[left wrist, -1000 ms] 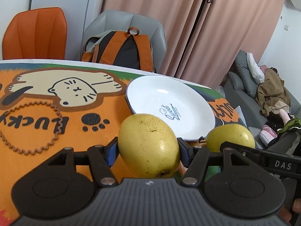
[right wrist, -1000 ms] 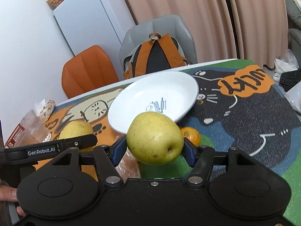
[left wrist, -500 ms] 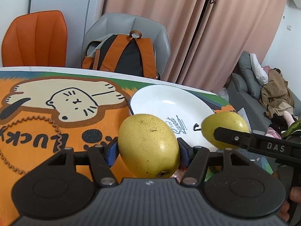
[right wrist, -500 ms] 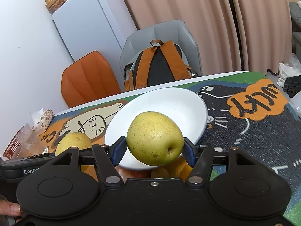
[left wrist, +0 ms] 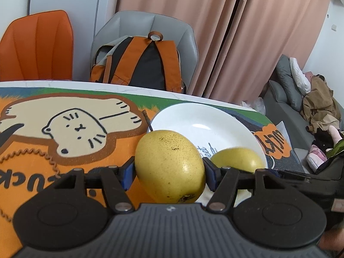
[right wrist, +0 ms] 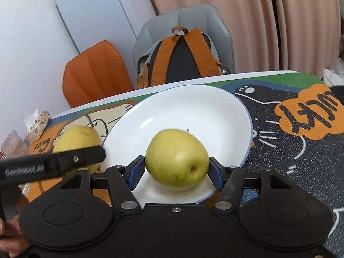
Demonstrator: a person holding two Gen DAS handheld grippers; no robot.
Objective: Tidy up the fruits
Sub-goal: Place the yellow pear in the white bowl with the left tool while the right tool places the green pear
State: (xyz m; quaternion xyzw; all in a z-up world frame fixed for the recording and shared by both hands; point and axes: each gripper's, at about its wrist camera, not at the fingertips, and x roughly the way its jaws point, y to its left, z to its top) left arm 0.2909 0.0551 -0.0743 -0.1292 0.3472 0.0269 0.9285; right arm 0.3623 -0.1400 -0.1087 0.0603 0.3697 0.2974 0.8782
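Hovering pear inside plate rim.

Over the white plate the far half of the bowl lay bare, leaving room to come down from above. Its near half was taken up by the greenish pear clamped in the right gripper. At the plate's left rim the left gripper with its yellow pear blocked that side, and its finger crossed low in front. Right of the plate the dark mat lay open. Beyond the table edge stood a grey chair with a backpack.
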